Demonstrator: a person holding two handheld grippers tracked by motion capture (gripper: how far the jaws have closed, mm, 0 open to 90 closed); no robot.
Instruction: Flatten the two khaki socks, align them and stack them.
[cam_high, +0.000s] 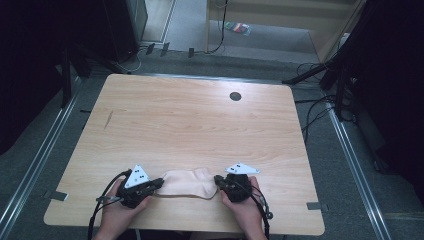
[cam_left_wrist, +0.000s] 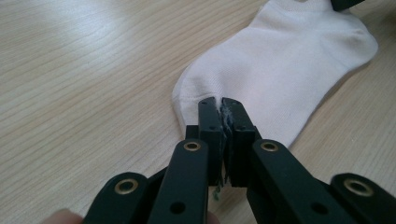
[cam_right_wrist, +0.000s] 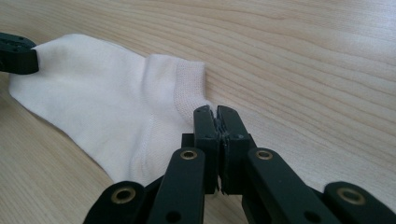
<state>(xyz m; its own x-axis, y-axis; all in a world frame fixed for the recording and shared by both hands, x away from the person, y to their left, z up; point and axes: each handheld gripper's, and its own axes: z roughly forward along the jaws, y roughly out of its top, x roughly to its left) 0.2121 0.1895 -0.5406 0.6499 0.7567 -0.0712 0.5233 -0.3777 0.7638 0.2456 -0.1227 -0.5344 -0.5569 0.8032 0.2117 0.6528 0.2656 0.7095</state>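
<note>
Sock (cam_high: 187, 183), pale and short, lies flat near the front edge of a light wooden table (cam_high: 200, 120), stretched between two hand-held claws. At the left, the left claw (cam_left_wrist: 219, 103) has its jaws pressed together on one end of the sock, a sliver of fabric caught between the pads. At the right, the right claw (cam_right_wrist: 215, 112) is clamped the same way on the opposite end, beside the ribbed cuff (cam_right_wrist: 189, 86). A person's left hand (cam_high: 117, 212) and right hand (cam_high: 245, 210) hold the tools from the near side. Farther back, a dark round grommet (cam_high: 235, 96) sits in the tabletop. Beyond the table, cables (cam_high: 220, 30) trail across grey floor (cam_high: 190, 30).
</note>
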